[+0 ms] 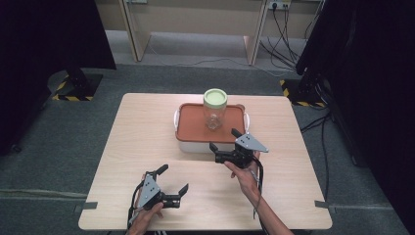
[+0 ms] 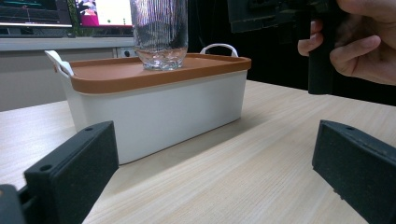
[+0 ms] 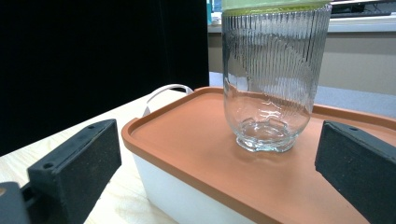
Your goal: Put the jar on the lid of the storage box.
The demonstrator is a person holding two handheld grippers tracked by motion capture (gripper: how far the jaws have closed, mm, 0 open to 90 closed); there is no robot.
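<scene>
Near the wooden table's [image 1: 147, 127] front edge, the left gripper [image 1: 172, 188] hovers wide open, empty. Farther in, the right gripper [image 1: 224, 139], equally spread and empty, faces the ribbed clear glass jar with pale green lid [image 1: 215, 108], upright on the terracotta-lidded white box [image 1: 195, 145] toward the far edge.

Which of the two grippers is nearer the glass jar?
The right gripper, held open at the box's front edge facing the glass jar; the left gripper sits farther back.

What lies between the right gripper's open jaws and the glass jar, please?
Only a bare stretch of the box's terracotta lid separates the right gripper from the ribbed glass jar, as the right gripper view shows; nothing stands between them.
</scene>
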